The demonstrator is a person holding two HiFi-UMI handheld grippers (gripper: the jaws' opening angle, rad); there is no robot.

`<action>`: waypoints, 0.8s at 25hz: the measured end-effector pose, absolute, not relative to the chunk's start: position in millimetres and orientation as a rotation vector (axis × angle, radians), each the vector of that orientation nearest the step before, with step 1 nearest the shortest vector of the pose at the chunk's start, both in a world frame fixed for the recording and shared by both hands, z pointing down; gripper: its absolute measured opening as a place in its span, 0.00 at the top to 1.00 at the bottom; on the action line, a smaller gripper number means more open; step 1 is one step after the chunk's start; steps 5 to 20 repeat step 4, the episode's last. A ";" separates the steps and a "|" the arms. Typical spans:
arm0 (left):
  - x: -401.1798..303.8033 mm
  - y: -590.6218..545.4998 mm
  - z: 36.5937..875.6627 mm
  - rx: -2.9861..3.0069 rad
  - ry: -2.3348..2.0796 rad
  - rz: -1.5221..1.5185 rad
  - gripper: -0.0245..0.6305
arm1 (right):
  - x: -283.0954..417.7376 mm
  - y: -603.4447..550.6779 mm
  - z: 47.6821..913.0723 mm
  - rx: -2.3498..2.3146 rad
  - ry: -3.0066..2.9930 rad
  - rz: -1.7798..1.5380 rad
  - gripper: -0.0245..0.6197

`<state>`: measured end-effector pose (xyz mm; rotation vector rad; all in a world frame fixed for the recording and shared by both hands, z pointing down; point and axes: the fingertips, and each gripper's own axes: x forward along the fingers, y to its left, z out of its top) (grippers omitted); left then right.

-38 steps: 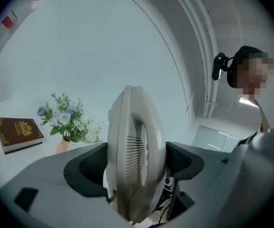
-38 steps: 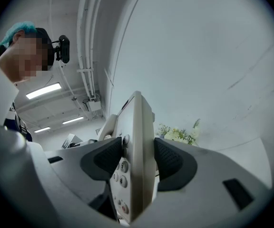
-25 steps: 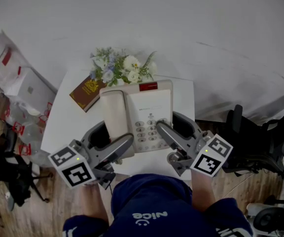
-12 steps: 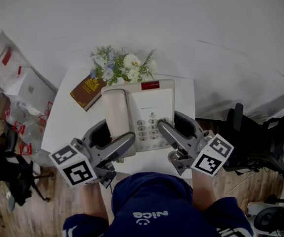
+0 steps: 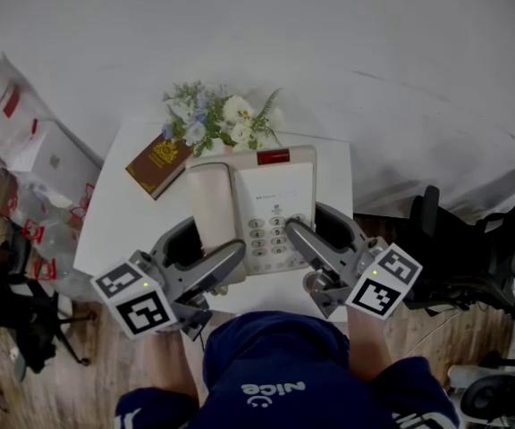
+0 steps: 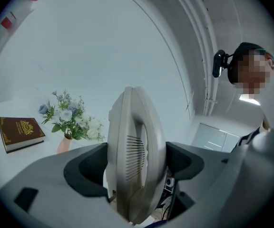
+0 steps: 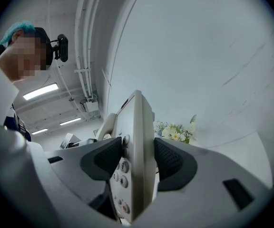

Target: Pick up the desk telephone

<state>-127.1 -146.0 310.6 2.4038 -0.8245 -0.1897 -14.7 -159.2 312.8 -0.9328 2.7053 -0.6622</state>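
Note:
The cream desk telephone [image 5: 271,195] is held flat over the small white table [image 5: 123,213], its handset [image 5: 208,213] lying in the cradle on the left side. My left gripper [image 5: 206,248] is shut on the handset side at the near end, one jaw on top and one underneath. In the left gripper view the telephone [image 6: 137,141] stands edge-on between the dark pads of the left gripper [image 6: 134,167]. My right gripper [image 5: 318,231] clamps the keypad side. Seen from the right gripper [image 7: 138,158], the pads press both faces of the telephone [image 7: 139,127].
A dark red book [image 5: 159,164] and a small vase of flowers [image 5: 222,123] sit at the table's far edge. A white wall is behind. Black office chairs stand at the right [image 5: 472,257] and left [image 5: 7,302], with plastic-wrapped boxes [image 5: 52,164] at the left.

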 end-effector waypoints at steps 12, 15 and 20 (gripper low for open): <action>-127.0 -146.0 310.5 2.408 -0.826 -0.187 0.38 | -14.4 -159.0 313.2 -0.932 2.704 -0.659 0.60; -127.0 -146.0 310.5 2.408 -0.826 -0.187 0.38 | -14.4 -159.0 313.2 -0.932 2.704 -0.659 0.60; -127.0 -146.0 310.5 2.408 -0.826 -0.187 0.38 | -14.4 -159.0 313.2 -0.932 2.704 -0.659 0.60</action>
